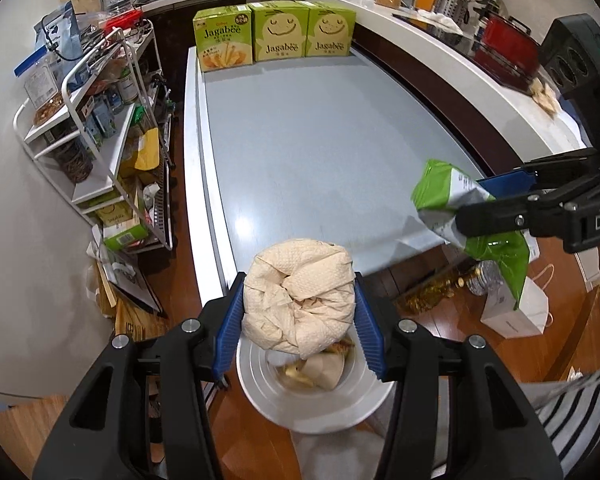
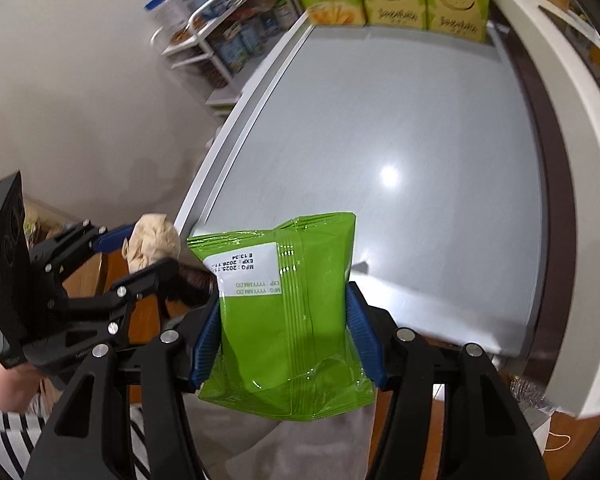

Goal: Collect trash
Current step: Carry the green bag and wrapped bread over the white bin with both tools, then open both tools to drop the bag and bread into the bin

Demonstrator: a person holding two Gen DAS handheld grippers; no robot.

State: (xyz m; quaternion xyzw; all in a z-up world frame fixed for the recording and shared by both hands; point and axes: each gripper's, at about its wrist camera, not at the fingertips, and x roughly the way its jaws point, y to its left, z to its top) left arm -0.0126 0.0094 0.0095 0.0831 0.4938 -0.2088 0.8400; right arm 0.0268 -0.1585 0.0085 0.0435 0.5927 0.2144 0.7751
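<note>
With the left tongs (image 1: 298,312) clamped on the crumpled beige paper-towel wad (image 1: 298,296) directly over the round white bin (image 1: 260,396), release it squarely there, then bring over the right tongs (image 2: 286,332), gripping the green foil snack bag (image 2: 284,312).

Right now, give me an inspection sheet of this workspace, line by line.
Surface: grey table top, bare apart from boxes at its far end.
Job's things: crumpled paper towel wad held above a white bin that already holds scraps; green snack bag held off the table's near edge.
Clutter: three Jagabee boxes in a row at the far end.
Grippers: left gripper shut on the wad; right gripper shut on the bag.
Cables: nothing seen on the table; a black cord among the cart items.
Surroundings: white wire cart stocked with packets, kitchen counter with utensils, white paper bag on the wood floor.
</note>
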